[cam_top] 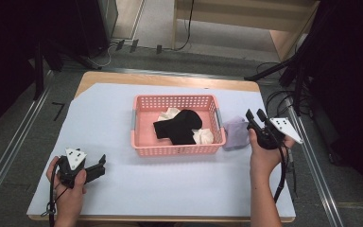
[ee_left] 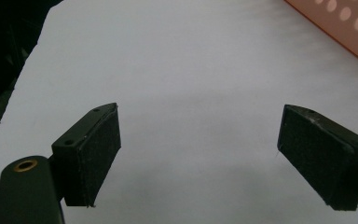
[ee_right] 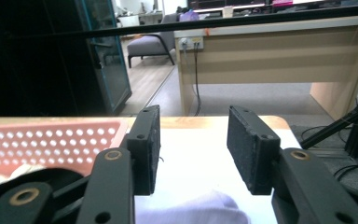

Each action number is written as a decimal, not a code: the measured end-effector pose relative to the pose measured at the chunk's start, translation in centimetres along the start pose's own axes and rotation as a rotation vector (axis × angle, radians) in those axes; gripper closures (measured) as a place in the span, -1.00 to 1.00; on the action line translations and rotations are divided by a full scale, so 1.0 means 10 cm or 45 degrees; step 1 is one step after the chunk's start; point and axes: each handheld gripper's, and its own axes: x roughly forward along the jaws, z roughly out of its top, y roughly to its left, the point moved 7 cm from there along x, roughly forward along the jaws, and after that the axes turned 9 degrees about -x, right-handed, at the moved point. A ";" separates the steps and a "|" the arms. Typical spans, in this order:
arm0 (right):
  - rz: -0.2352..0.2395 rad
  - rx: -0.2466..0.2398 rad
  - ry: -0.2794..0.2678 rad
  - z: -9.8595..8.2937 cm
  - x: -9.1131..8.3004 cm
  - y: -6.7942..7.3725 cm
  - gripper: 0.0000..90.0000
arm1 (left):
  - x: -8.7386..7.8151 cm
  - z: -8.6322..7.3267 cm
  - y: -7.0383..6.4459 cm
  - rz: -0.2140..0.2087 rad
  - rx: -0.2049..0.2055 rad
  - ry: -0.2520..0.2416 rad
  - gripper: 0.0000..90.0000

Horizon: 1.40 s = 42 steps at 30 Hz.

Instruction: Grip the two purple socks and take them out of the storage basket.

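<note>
With the right claw [cam_top: 255, 117] parted above the lilac sock [cam_top: 235, 133] beside the pink basket [cam_top: 177, 147], we lower squarely and pinch mid-fabric, left claw [cam_top: 97, 166] spread idle on the bench [cam_top: 123, 189]

The black sock [cam_top: 179, 125] partly hides the white socks [cam_top: 203, 136] beneath.

Open tongs [ee_left: 198, 154] above white table [ee_left: 191, 70]

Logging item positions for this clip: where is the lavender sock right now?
In the high view the lavender sock lies on the table outside the pink basket, against its right end, just below the right gripper.
</note>
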 end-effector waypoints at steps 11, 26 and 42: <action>0.094 -0.023 0.056 -0.17 -0.23 0.02 -0.02 | 0.00 0.00 0.00 0.001 -0.005 -0.015 -0.68; 0.142 0.012 0.133 -0.50 -0.70 -0.18 -0.31 | 0.00 0.00 0.00 0.000 0.000 -0.017 -0.68; 0.179 0.033 0.149 -0.80 -1.15 -0.43 -0.45 | 0.00 0.01 0.00 -0.008 -0.001 -0.024 -0.68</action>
